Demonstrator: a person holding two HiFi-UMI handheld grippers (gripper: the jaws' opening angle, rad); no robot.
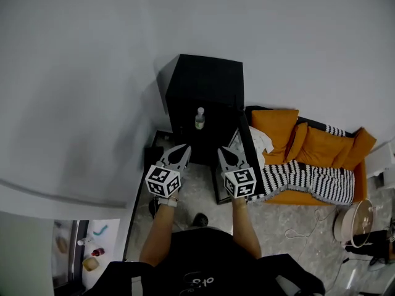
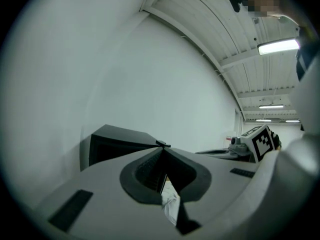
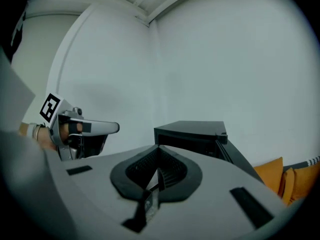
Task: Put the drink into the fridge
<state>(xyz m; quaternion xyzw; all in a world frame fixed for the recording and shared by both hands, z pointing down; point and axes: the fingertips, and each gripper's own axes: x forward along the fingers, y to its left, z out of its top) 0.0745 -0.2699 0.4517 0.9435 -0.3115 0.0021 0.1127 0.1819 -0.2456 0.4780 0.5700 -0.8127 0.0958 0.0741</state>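
A white wall [image 1: 92, 73] fills the far and left side of the scene, with grey stone floor [image 1: 284, 217] below it. On the right an orange sofa [image 1: 321, 147] lies on the floor, a black-and-white striped blanket [image 1: 308, 180] draped over its near edge. At the centre, against the wall, stands a black fridge [image 1: 203, 79], its door [image 1: 250, 147] swung open to the right. Nearer and far to the right a round white appliance [image 1: 355, 222] sits on the floor. The person holds both tools out level in front of the open fridge, side by side and apart. The left tongs [image 1: 184, 149] are clenched with their tips meeting and nothing gripped; the right tongs [image 1: 223, 153] are likewise clenched and empty. Neither touches the fridge. The drink [image 1: 199, 118], a small clear bottle with a white cap, stands upright inside the fridge opening, beyond and between the two tools, free of both.
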